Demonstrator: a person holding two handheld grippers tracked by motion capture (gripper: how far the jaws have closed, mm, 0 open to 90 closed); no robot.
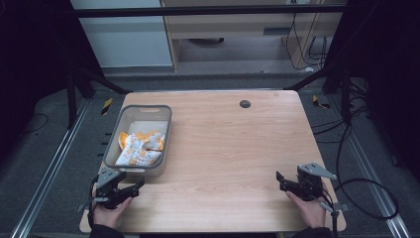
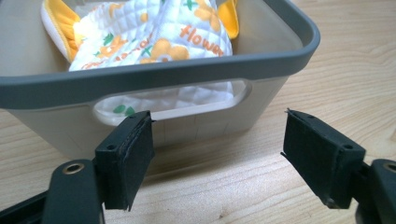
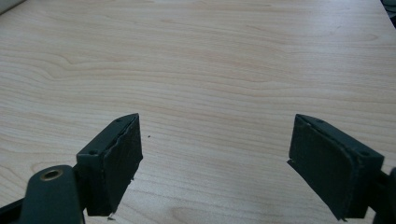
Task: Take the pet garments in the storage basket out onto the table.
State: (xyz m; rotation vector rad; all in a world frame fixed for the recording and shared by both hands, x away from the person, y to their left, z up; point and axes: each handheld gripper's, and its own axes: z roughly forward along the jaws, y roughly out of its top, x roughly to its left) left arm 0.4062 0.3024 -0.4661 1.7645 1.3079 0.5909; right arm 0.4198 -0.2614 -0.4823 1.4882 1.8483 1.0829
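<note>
A grey plastic bin (image 1: 166, 130) stands on the left part of the wooden table (image 1: 233, 144). Inside it lies a crumpled white cloth (image 1: 138, 148) with orange and green prints. My left gripper (image 1: 134, 187) rests near the table's front left corner, just in front of the bin, its jaws wide apart and empty. In the left gripper view the bin's near wall (image 2: 261, 100) with its handle slot stands close ahead, and the cloth (image 2: 159, 37) shows over the rim. My right gripper (image 1: 281, 181) sits at the front right, open, with bare wood (image 3: 210, 93) between its jaws.
A small dark round grommet (image 1: 244, 103) sits near the table's far edge. Cables (image 1: 366, 188) trail on the floor to the right. A metal frame and black curtains surround the table.
</note>
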